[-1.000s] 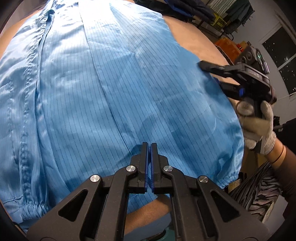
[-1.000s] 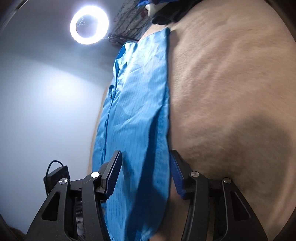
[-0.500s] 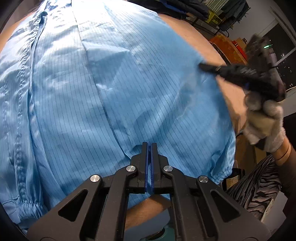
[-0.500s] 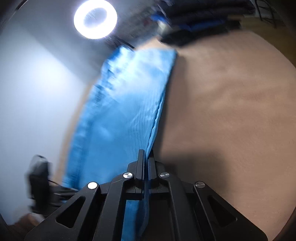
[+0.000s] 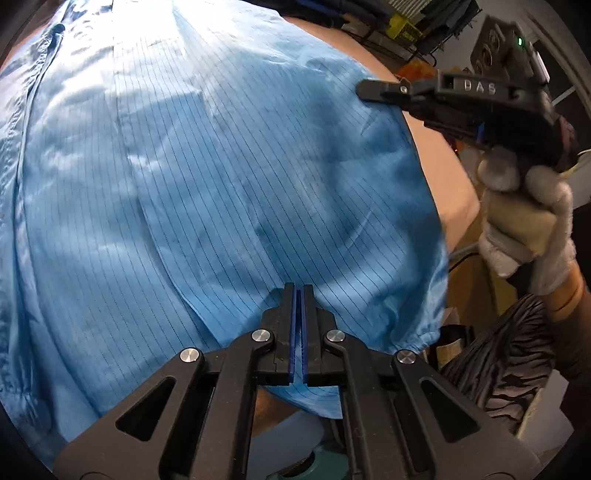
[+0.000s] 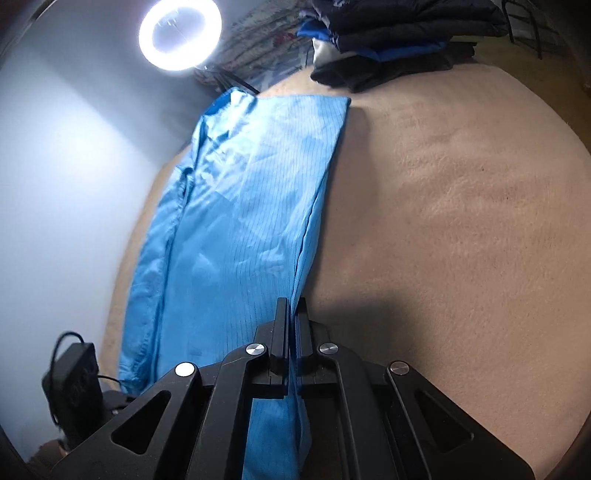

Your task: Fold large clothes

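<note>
Fingers of the left gripper (image 5: 299, 291) pinch the near hem of the blue garment (image 5: 221, 177), which spreads ahead across the tan worktop (image 5: 443, 177). From the right wrist, the right gripper (image 6: 291, 306) clamps the garment's long side edge (image 6: 314, 221); thin fabric could slip out if pulled hard. Bare worktop lies right of these fingers, stacked dark clothes (image 6: 399, 33) far ahead

A light blue pinstriped garment (image 5: 221, 177) fills most of the frame, spread over a tan surface (image 5: 439, 155). At bottom centre the left gripper (image 5: 299, 291) pinches its near hem. At upper right, a gloved hand (image 5: 528, 218) holds the right gripper (image 5: 369, 90), clamped on the garment's edge.
</note>
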The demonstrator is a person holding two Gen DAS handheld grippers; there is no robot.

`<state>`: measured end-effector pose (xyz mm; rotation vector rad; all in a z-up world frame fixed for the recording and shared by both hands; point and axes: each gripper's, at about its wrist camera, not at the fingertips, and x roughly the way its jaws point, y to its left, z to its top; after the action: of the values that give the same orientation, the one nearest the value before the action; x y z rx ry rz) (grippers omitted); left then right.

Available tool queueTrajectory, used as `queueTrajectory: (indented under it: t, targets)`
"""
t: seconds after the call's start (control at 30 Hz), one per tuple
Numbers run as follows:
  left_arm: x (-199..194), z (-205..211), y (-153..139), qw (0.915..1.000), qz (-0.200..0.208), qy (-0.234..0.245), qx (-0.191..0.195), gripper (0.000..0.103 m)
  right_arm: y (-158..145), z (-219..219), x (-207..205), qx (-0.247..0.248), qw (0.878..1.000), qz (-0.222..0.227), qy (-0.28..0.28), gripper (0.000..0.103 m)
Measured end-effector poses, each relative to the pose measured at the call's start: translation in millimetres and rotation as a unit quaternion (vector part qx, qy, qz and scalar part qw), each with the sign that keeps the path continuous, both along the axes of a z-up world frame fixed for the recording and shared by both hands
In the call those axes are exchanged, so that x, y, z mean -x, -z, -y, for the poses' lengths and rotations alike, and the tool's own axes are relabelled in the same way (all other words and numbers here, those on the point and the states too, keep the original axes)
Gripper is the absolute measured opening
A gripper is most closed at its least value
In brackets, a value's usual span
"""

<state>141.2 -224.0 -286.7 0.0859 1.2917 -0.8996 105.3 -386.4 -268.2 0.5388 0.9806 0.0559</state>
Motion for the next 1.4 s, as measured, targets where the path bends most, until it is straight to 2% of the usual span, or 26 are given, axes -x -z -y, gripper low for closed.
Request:
queueTrajectory:
  t: [0.13,0.27,0.47,0.6,0.77,0.9,1.03,1.13,1.2,1.27,1.4]
  targets:
    - [0.1,-5.6,-19.6,0.9997,0.012,-0.014,0.015,0.000,-9.1,-15.9,-9.0,0.015,1.000,0.004,-0.014,0.001]
    - [-0.4,-36.2,-60.6,0.9959,0.063,-0.044,0.048,0.000,-33.3,-34.7,-13.4,0.037,0.998,0.028,-0.038,0.001]
    - [-12.3,-104.5,-108.0,0.9795,0.133,-0.128,0.080,0.000,-60.8,-73.5,-26.6,0.066,0.993,0.055,-0.077,0.001]
    - [-26.0,-159.4,-119.0,0.9677,0.144,-0.185,0.094,0.000,-65.6,-108.8,-41.9,0.081,0.989,0.058,-0.111,0.001]
    - [-39.7,-203.9,-122.8,0.9553,0.129,-0.242,0.112,0.000,-53.5,-156.7,-64.7,0.091,0.983,0.043,-0.154,0.001]
    - [-40.6,-231.3,-122.2,0.9465,0.124,-0.272,0.120,0.000,-32.3,-197.4,-84.5,0.109,0.975,0.017,-0.193,0.001]
    - [-43.7,-243.7,-121.9,0.9414,0.126,-0.290,0.117,0.000,-0.1,-233.5,-100.6,0.128,0.966,-0.020,-0.225,0.001]
    - [-47.4,-253.3,-117.9,0.9383,0.124,-0.302,0.114,0.000,22.6,-259.8,-105.1,0.156,0.953,-0.043,-0.254,0.001]
    - [-49.0,-258.9,-114.5,0.9368,0.120,-0.309,0.111,0.000,32.1,-265.1,-105.3,0.168,0.949,-0.053,-0.261,0.001]
    - [-49.1,-263.4,-113.2,0.9353,0.117,-0.315,0.111,0.000,36.7,-262.6,-106.1,0.161,0.951,-0.060,-0.257,0.002]
    - [-50.5,-264.9,-112.9,0.9342,0.115,-0.318,0.113,0.000,21.2,-245.5,-102.2,0.103,0.958,-0.059,-0.259,0.006]
